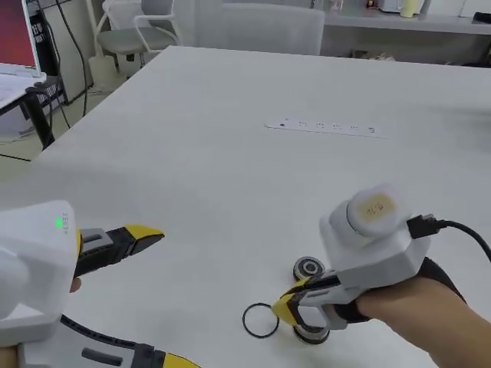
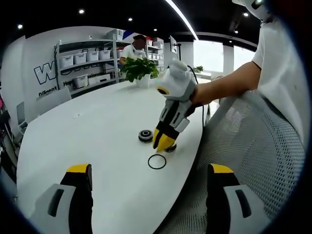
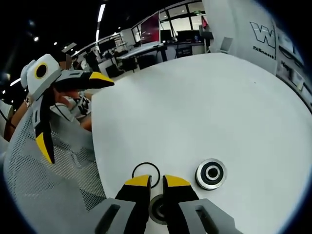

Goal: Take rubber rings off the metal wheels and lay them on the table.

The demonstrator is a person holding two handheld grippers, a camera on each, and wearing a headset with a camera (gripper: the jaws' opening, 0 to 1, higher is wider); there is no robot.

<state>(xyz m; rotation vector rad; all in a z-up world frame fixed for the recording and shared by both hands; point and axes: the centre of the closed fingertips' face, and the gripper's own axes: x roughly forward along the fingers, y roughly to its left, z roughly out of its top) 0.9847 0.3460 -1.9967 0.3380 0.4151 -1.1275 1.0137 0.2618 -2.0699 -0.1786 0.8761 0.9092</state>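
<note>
On the wall we read a large "W" (image 2: 43, 73); the smaller line under it is too fine to make out. Our right gripper (image 3: 158, 180) has its jaws almost together, with only a slit between the tips. Through that slit we see a wheel (image 3: 158, 208) right under them, mostly hidden, and we cannot tell whether the tips pinch it. One ring (image 3: 146, 163) lies flat on the table (image 1: 230, 153) just beside the tips, and a second wheel (image 3: 211, 173) stands near on the other side. Our left gripper (image 2: 150, 169) hovers well apart, jaws wide and empty, its lower jaw cut off in the head view.
</note>
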